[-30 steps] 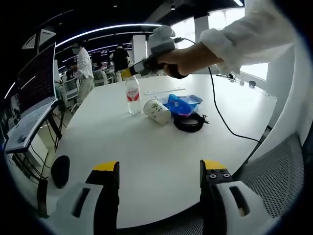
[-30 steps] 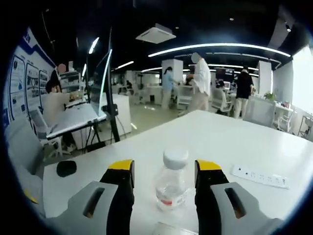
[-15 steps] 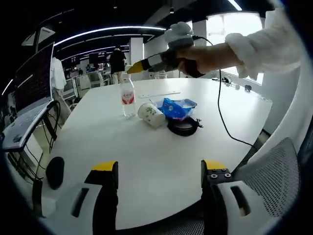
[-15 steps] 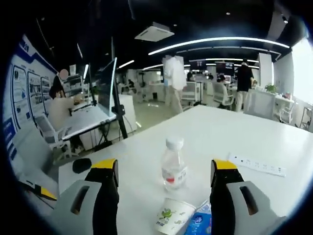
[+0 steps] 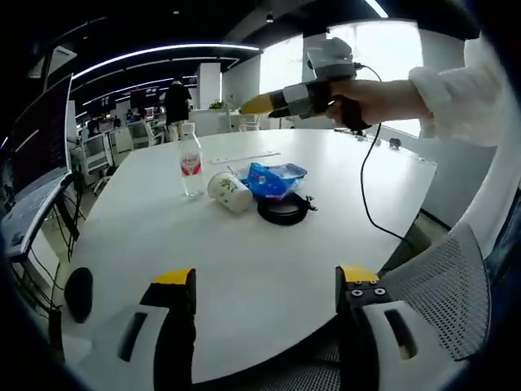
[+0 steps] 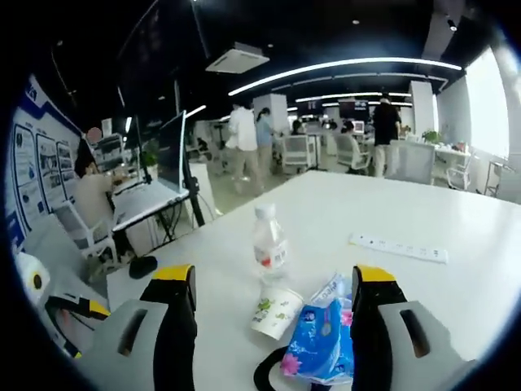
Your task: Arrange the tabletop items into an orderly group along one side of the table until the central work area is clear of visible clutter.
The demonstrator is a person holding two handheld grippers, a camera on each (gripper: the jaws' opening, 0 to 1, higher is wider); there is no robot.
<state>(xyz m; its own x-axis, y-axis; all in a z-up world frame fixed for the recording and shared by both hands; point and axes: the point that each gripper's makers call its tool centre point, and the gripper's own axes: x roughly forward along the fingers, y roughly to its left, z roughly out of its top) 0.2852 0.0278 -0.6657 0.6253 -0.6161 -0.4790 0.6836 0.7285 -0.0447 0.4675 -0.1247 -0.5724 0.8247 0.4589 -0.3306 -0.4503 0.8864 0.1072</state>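
Observation:
A clear water bottle point(image 5: 190, 167) with a red label stands upright on the white table point(image 5: 244, 261). Beside it a paper cup point(image 5: 229, 190) lies on its side, then a blue packet point(image 5: 273, 179) and a black coiled cable point(image 5: 283, 212). My left gripper point(image 5: 267, 281) hangs open over the near table edge, well short of them. A hand holds my right gripper point(image 5: 259, 103) above and behind the cluster. In the right gripper view the bottle point(image 6: 269, 244), cup point(image 6: 275, 314), packet point(image 6: 321, 346) and coil point(image 6: 264, 379) lie beyond my open right gripper point(image 6: 274, 277).
A white power strip point(image 6: 399, 248) lies further along the table. A black mouse-like object point(image 5: 79, 293) sits at the left edge, a mesh chair point(image 5: 431, 326) at the right. The right gripper's cord point(image 5: 366, 187) trails over the table. People stand at desks behind.
My right gripper has drawn back and up from the bottle and its jaws have spread wider; the bottle stays standing. The left gripper view has swung a little to the left.

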